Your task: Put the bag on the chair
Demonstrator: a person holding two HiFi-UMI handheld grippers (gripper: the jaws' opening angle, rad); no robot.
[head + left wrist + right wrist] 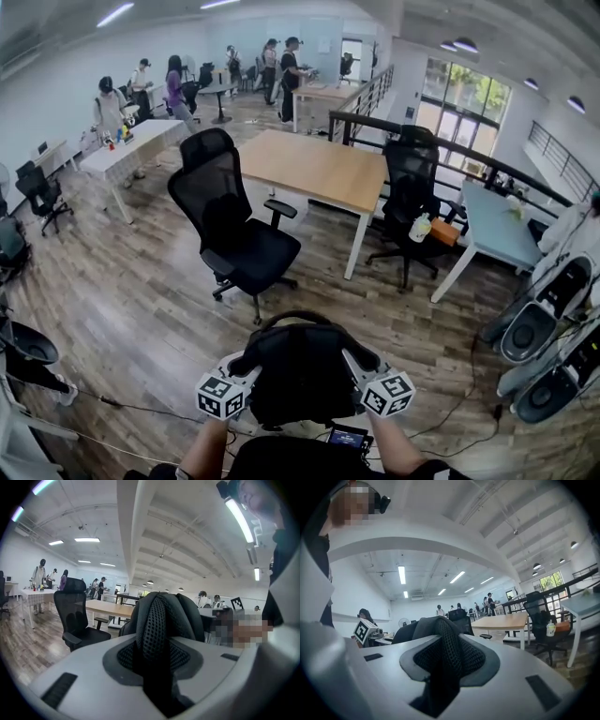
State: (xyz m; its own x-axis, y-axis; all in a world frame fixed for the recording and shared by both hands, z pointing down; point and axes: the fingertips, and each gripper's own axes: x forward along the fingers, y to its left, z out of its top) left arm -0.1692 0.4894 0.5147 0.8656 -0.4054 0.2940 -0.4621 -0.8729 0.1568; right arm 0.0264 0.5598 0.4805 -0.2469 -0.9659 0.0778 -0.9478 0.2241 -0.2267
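Black bag point(305, 370) hanging low and close, up off the wood floor point(141, 309), not yet on the black chair point(253, 251) just ahead. Left gripper point(157, 653) clamped on one netted strap point(157, 620), right gripper point(443, 663) clamped on the other strap point(445, 644), each one pinched deep between the jaws. Could go wrong in a few ways. Could slip: soft, squashy straps, a full-looking bag, one small shake, then a drop to the floor. Could tip: one side let go too soon, then a swing and a fall off the seat edge. Could push the chair away: wheels under it, a smooth floor, one bump from the bag, then a roll back toward the wooden table point(309, 169). Could catch on an armrest point(281, 208) on the way down, or land half on the seat and slide off. Could also snag on the thin cables point(141, 408) lying on the floor close by. Better to come in slow, set it flat in the middle of the seat, then open both sides together. No words to read on the bag, no brand showing. Only black-and-white square marks on the gripper cubes point(222, 396), patterns and not letters. Small lit screen point(349, 437) low down, too tiny to read. Bottle point(420, 227) on the far chair point(411, 178), label too small to tell.
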